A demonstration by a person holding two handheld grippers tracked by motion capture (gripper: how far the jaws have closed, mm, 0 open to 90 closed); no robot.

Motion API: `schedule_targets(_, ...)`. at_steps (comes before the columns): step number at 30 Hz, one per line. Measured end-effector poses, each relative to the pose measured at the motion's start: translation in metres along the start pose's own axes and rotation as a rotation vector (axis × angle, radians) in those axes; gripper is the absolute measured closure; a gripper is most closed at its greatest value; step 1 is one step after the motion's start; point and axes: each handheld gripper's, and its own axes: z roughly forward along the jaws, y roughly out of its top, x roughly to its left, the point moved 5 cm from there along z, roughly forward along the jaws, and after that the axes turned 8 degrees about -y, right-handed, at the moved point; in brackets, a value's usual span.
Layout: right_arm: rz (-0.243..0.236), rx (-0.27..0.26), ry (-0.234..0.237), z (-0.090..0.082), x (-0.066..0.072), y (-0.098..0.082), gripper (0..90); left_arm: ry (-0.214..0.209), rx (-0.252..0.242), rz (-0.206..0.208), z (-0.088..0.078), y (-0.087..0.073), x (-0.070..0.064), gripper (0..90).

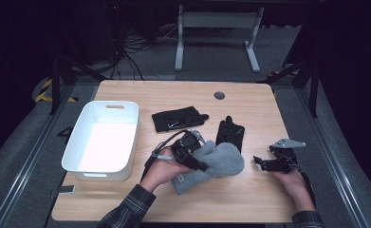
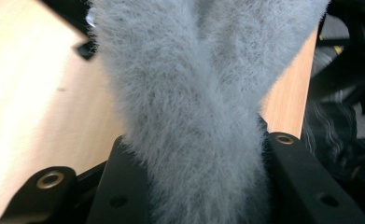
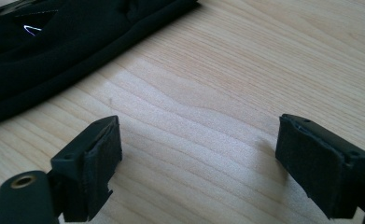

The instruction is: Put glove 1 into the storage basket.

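Note:
A fluffy grey mitten (image 1: 221, 161) lies at the front middle of the wooden table (image 1: 249, 199). My left gripper (image 1: 192, 159) is shut on its cuff side, and in the left gripper view the grey mitten (image 2: 194, 116) is squeezed between the two black jaws. Behind it lie two black gloves, one flat (image 1: 177, 118) and one pointing away (image 1: 230, 134). At the right, my right gripper (image 1: 264, 164) is held low over the table. Its jaws stand wide open over bare wood (image 3: 199, 154), with a black glove (image 3: 54, 46) beyond them.
A white plastic bin (image 1: 134, 137) with nothing in it stands on the left part of the table. A round cable hole (image 1: 219, 95) sits near the far edge. Beyond the table are a desk frame (image 1: 216, 28) and floor cables.

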Motion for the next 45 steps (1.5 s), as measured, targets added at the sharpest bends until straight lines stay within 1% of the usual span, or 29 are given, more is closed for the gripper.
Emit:
schedule_targets(1, 0.0, 0.0, 0.0, 0.0, 0.0, 0.0, 14.7, 0.008, -0.011, -0.012, -0.006, 0.0, 0.002, 66.1)
schedule_targets(5, 0.0, 0.0, 0.0, 0.0, 0.0, 0.0, 14.7, 0.047, -0.061, -0.031, -0.028, 0.001, 0.009, 66.1)
schedule_targets(10, 0.0, 0.0, 0.0, 0.0, 0.0, 0.0, 14.7, 0.1, -0.106, -0.075, -0.06, -0.002, 0.019, 66.1)
schedule_targets(11, 0.0, 0.0, 0.0, 0.0, 0.0, 0.0, 14.7, 0.114, -0.126, -0.094, -0.072, -0.003, 0.022, 66.1)
schedule_targets(12, 0.0, 0.0, 0.0, 0.0, 0.0, 0.0, 14.7, 0.114, -0.126, -0.094, -0.072, -0.003, 0.022, 66.1)
schedule_targets(13, 0.0, 0.0, 0.0, 0.0, 0.0, 0.0, 14.7, 0.128, -0.142, -0.105, -0.08, -0.004, 0.025, 66.1)
schedule_targets(14, 0.001, 0.0, 0.0, 0.0, 0.0, 0.0, 14.7, 0.137, -0.146, -0.114, -0.087, -0.004, 0.027, 66.1)
schedule_targets(16, 0.0, 0.0, 0.0, 0.0, 0.0, 0.0, 14.7, 0.171, -0.164, -0.136, -0.106, -0.008, 0.033, 66.1)
schedule_targets(17, 0.0, 0.0, 0.0, 0.0, 0.0, 0.0, 14.7, 0.171, -0.164, -0.136, -0.106, -0.008, 0.033, 66.1)
schedule_targets(18, 0.001, 0.0, 0.001, 0.0, 0.0, 0.0, 14.7, 0.189, -0.176, -0.151, -0.117, -0.011, 0.037, 66.1)
schedule_targets(23, 0.001, 0.0, 0.0, 0.0, 0.0, 0.0, 14.7, 0.225, -0.207, -0.195, -0.14, -0.023, 0.046, 66.1)
schedule_targets(27, 0.001, 0.0, 0.0, 0.0, 0.0, 0.0, 14.7, 0.252, -0.236, -0.228, -0.158, -0.033, 0.052, 66.1)
schedule_targets(30, 0.001, 0.0, 0.0, 0.0, 0.0, 0.0, 14.7, 0.267, -0.246, -0.245, -0.168, -0.04, 0.056, 66.1)
schedule_targets(33, 0.001, 0.0, 0.0, 0.0, 0.0, 0.0, 14.7, 0.285, -0.261, -0.274, -0.178, -0.049, 0.061, 66.1)
schedule_targets(34, 0.001, 0.0, 0.0, 0.0, 0.0, 0.0, 14.7, 0.29, -0.272, -0.29, -0.183, -0.054, 0.063, 66.1)
schedule_targets(35, 0.001, 0.0, 0.0, 0.0, 0.0, 0.0, 14.7, 0.295, -0.278, -0.299, -0.186, -0.057, 0.065, 66.1)
schedule_targets(36, 0.001, 0.0, 0.0, 0.0, 0.0, 0.0, 14.7, 0.295, -0.278, -0.299, -0.186, -0.057, 0.065, 66.1)
schedule_targets(37, 0.001, 0.0, 0.0, 0.0, 0.0, 0.0, 14.7, 0.303, -0.282, -0.307, -0.189, -0.06, 0.067, 66.1)
schedule_targets(40, 0.001, 0.0, 0.0, 0.0, 0.0, 0.0, 14.6, 0.321, -0.296, -0.342, -0.197, -0.072, 0.073, 66.1)
schedule_targets(42, 0.001, 0.0, 0.001, 0.0, 0.0, 0.0, 14.6, 0.326, -0.296, -0.348, -0.2, -0.075, 0.075, 66.1)
schedule_targets(44, 0.001, 0.0, 0.001, 0.0, 0.0, 0.0, 14.7, 0.342, -0.306, -0.366, -0.204, -0.08, 0.078, 66.1)
schedule_targets(45, 0.001, 0.0, 0.0, 0.0, 0.0, 0.0, 14.7, 0.35, -0.314, -0.382, -0.208, -0.086, 0.081, 66.1)
